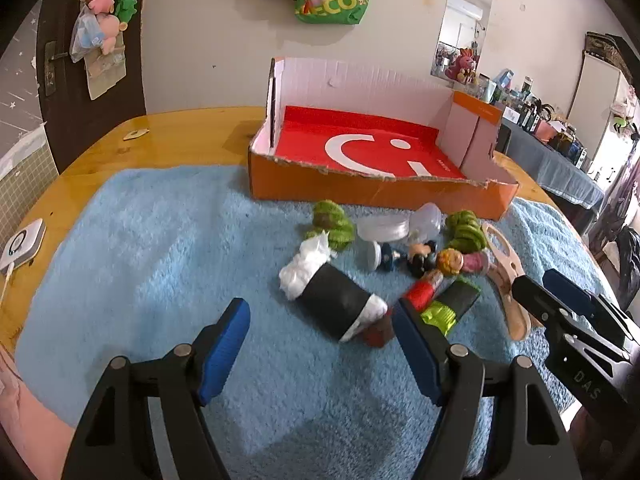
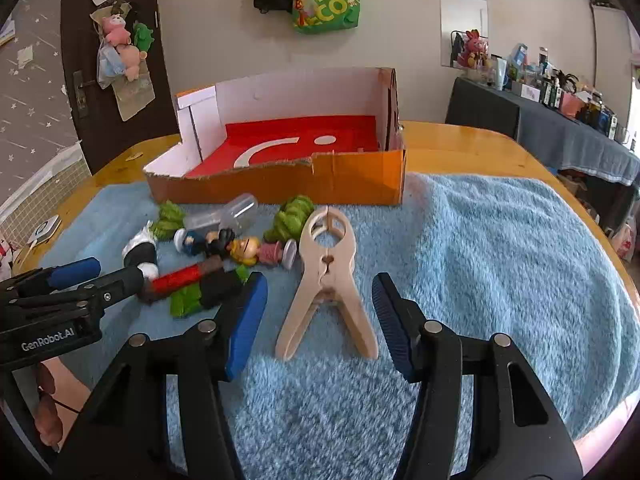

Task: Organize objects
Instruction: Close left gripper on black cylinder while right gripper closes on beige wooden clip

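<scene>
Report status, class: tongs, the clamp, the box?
Both tongs open, left tongs, right tongs. Wooden clamp flat on towel between right fingers. Orange box behind, nothing inside. Toy pile left.

The left gripper [image 1: 320, 340] hangs wide open above a fluffy blue towel [image 1: 160, 248]. Just ahead lies a black-and-white cylinder [image 1: 340, 300] among small toys. An orange cardboard box [image 1: 360, 190] stands behind them.

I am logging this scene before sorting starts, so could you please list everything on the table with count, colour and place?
cardboard box: one, orange with red floor, behind the pile
towel: one, light blue, covering the table
table: one, wooden
big clip: one, beige, right of the pile
green bundles: two, near the box
figurines: two, mid-pile
clear containers: about two, by the box
black roll: one, white ends, pile's left
left hand-held gripper: open
right hand-held gripper: open, straddling the clip
</scene>
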The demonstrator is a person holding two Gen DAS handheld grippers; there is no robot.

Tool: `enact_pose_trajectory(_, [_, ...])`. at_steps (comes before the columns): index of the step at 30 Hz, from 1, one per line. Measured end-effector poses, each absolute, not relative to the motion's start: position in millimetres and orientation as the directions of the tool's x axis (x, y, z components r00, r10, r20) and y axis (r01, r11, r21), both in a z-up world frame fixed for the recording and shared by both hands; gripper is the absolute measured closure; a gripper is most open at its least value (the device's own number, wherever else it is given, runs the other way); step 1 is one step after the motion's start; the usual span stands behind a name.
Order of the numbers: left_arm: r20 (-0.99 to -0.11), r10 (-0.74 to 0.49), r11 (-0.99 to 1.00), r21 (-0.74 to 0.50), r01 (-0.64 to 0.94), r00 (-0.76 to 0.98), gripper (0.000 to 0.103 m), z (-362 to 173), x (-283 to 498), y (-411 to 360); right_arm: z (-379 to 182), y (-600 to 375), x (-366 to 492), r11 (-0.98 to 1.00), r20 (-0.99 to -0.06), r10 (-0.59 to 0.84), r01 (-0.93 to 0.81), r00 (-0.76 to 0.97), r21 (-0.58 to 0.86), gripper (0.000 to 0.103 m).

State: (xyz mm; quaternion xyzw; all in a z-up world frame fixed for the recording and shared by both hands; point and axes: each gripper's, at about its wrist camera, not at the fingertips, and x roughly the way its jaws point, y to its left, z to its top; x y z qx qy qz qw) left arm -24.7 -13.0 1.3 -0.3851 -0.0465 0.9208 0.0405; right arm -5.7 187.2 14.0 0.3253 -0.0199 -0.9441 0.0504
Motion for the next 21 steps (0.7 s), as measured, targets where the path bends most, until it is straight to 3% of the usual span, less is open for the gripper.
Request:
enact_pose_trajectory(8, [-0.739, 0.128, -0.989, -0.141, -0.034, -0.662, 0.041, -3.4, -40.6, -9.1, 11.2, 194.7, -27.2, -0.99, -0.648, -0.137, 0.086, -0.749, 0.111, 0.068])
enact_pose_trajectory(21, [-0.763, 0.112, -0.988, -0.151, 0.008, -0.637, 0.042, -10.5, -57.6, -1.4, 1.3, 192.6, -47.2, -0.989, -0.681, -0.147, 0.099, -0.717, 0.109, 0.069])
